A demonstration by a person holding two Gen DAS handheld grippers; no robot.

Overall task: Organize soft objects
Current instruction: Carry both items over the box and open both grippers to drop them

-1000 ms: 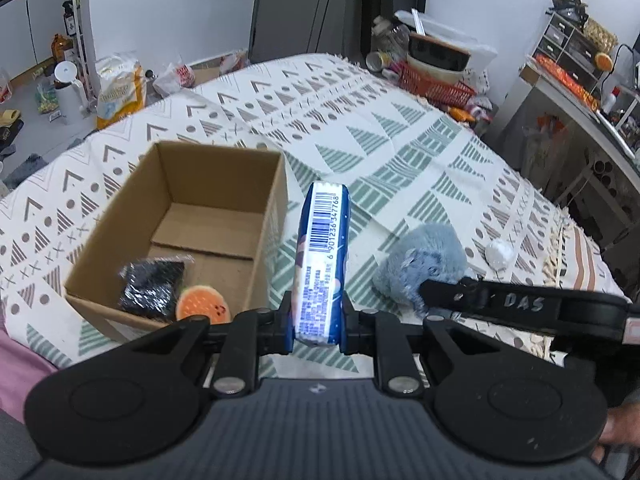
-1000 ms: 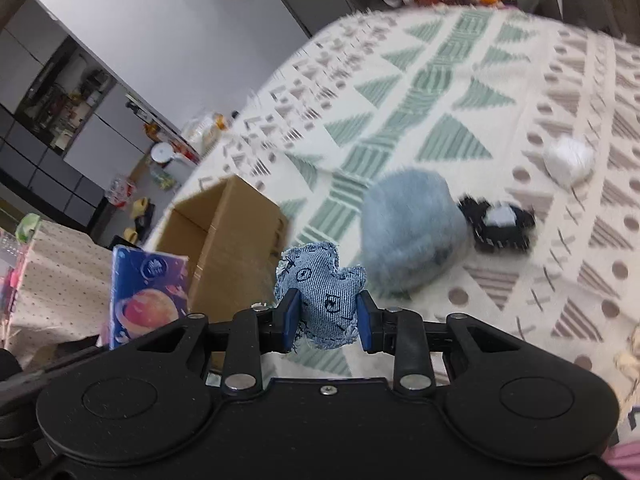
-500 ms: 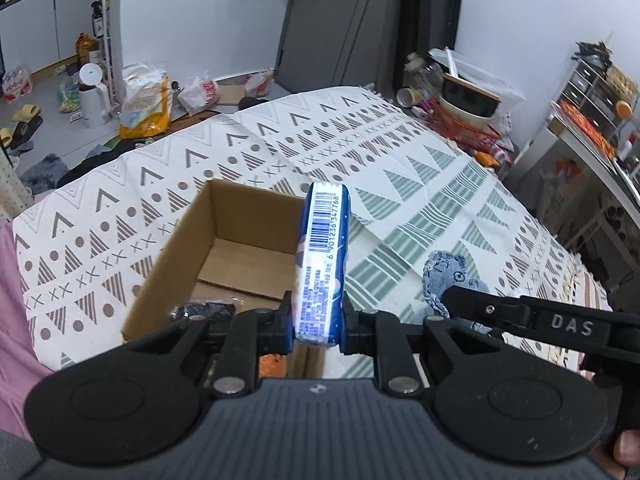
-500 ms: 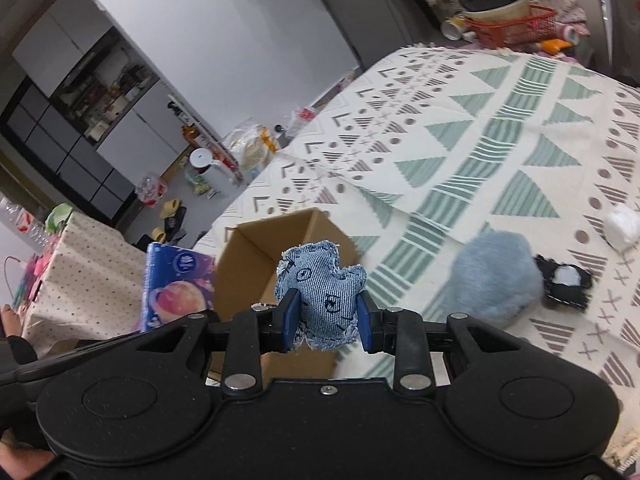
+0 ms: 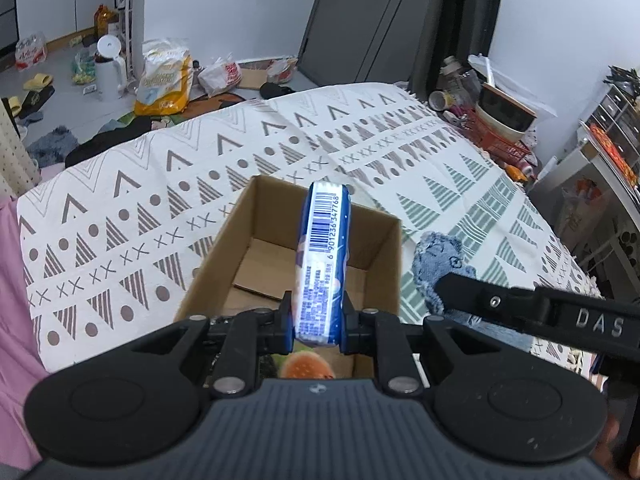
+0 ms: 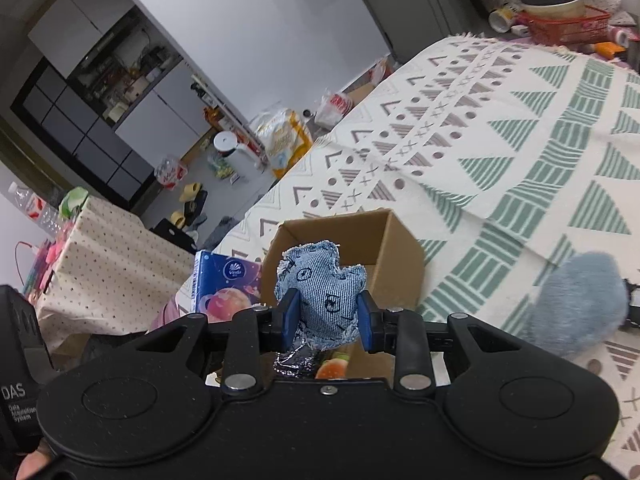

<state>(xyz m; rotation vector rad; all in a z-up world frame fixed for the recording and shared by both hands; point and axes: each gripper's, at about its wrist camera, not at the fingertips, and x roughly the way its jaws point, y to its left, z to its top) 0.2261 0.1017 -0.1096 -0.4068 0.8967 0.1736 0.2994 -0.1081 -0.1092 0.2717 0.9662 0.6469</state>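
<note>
Blue tissue pack [image 5: 320, 264], barcode side up, was clamped on edge between the fingers of the left gripper [image 5: 316, 326] and held above the open cardboard box [image 5: 392, 264]; the same pack appeared in the right wrist view [image 6: 224, 284] just left of the box [image 6: 400, 252]. Denim stuffed toy [image 6: 322, 294], frayed at the seams and printed with small dark marks, was pinched between the blue pads [image 6: 289, 314] of the right gripper [image 6: 326, 320], over the box's near edge; from the left wrist view it [image 5: 438, 256] showed just beside the box's right wall, with the right gripper's black arm [image 5: 540, 312] crossing in front. Inside the box, partly hidden below the grippers: an orange-and-white round soft item [image 5: 306, 366] and a dark glittery item [image 6: 294, 360]. Box stood on a patterned cloth [image 5: 160, 184] with triangles, dots and crosses. A fluffy blue-grey plush [image 6: 576, 304] lay on the cloth right of the box, apart from it. Beyond the cloth: bags and slippers on the floor, a red basket [image 6: 560, 28] with bowls
</note>
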